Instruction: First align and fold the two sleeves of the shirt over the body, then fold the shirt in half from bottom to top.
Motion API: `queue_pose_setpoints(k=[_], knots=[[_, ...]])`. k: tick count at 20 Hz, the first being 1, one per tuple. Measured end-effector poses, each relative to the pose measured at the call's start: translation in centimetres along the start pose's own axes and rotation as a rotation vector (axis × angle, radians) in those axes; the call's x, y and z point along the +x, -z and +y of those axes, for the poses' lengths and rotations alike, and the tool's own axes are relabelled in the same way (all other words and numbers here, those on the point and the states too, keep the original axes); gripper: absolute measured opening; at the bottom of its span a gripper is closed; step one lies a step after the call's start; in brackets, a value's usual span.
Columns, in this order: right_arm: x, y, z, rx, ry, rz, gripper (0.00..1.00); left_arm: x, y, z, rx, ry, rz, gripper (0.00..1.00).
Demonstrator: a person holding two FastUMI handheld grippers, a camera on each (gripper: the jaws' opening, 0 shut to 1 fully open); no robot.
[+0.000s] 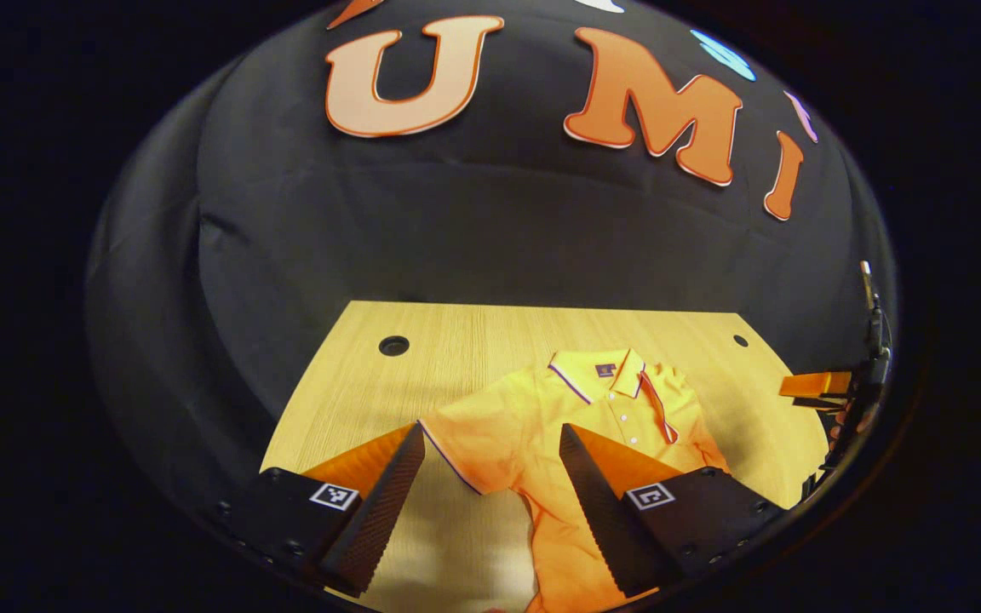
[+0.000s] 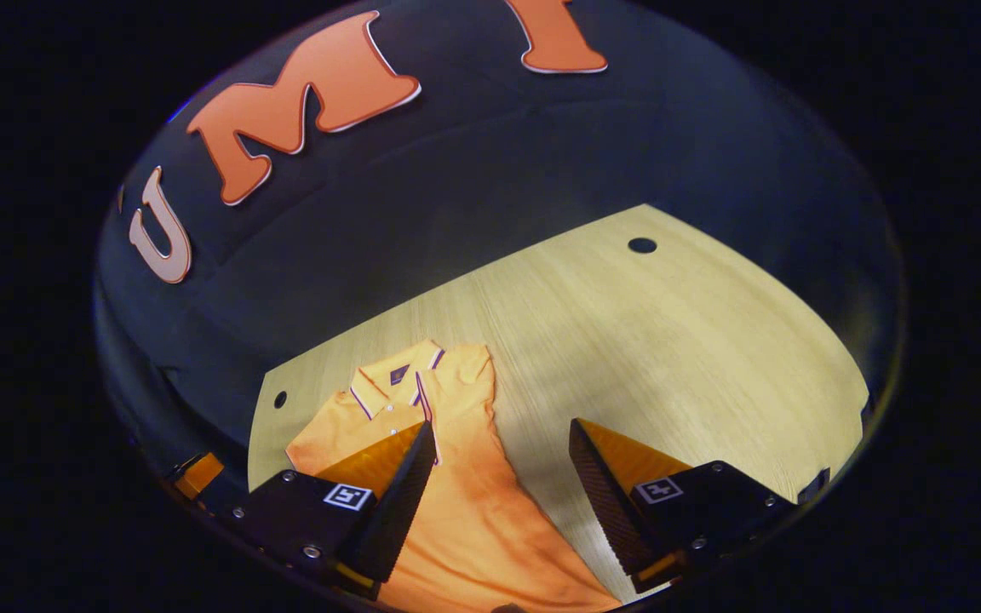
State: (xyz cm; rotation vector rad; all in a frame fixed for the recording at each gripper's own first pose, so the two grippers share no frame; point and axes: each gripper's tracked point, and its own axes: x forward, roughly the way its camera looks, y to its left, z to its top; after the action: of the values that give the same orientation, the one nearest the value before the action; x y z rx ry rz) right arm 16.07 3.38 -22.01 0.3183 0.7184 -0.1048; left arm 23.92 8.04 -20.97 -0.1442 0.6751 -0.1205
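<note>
Both grippers' jaws stand apart over the orange shirt (image 1: 542, 426) on the wooden table (image 2: 669, 332).

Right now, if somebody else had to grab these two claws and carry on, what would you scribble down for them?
Left claw: open, holding nothing, hovering above the shirt's spread sleeve.
Right claw: open, holding nothing, above the shirt's other edge.
The orange polo shirt lies flat on the wooden table, collar toward the far wall.
Done: one sleeve appears folded in over the body.
Left: the other sleeve is spread out; fold it in, then fold the shirt in half from bottom to top.
</note>
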Motion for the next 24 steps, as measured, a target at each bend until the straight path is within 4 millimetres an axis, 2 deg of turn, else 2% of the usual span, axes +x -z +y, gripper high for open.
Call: queue_pose_setpoints(k=[2,5,7,9,12,16,17,19,24], knots=[[-1.9,-0.2,-1.0,-0.021,0.049,-0.061,0.96,2.3,1.1,1.2,-0.044,0.002,0.091,0.99],[-4.3,0.5,-2.7,-0.063,0.117,-0.092,0.96,4.5,4.6,3.4,-0.113,-0.069,0.323,0.98],[-5.7,0.7,-3.3,-0.071,0.135,-0.112,0.96,6.7,5.4,3.5,-0.179,-0.063,0.387,0.97],[-6.6,0.4,-4.0,-0.072,0.15,-0.137,0.96,7.9,6.1,4.5,-0.211,-0.077,0.437,0.96],[-8.5,-0.1,-4.8,-0.078,0.169,-0.192,0.97,9.4,6.8,4.8,-0.204,-0.096,0.496,0.96],[-11.1,-0.7,-5.6,-0.096,0.186,-0.269,0.96,11.7,9.1,4.8,-0.206,-0.132,0.593,0.96],[-11.7,-0.7,-5.9,-0.104,0.194,-0.282,0.96,12.1,9.4,4.9,-0.199,-0.15,0.61,0.93],[-12.8,-0.7,-6.6,-0.118,0.212,-0.306,0.96,13.2,9.6,4.9,-0.19,-0.161,0.616,0.96],[-15.2,-0.3,-8.1,-0.132,0.247,-0.353,0.96,14.2,11.2,4.8,-0.179,-0.207,0.681,0.92]])
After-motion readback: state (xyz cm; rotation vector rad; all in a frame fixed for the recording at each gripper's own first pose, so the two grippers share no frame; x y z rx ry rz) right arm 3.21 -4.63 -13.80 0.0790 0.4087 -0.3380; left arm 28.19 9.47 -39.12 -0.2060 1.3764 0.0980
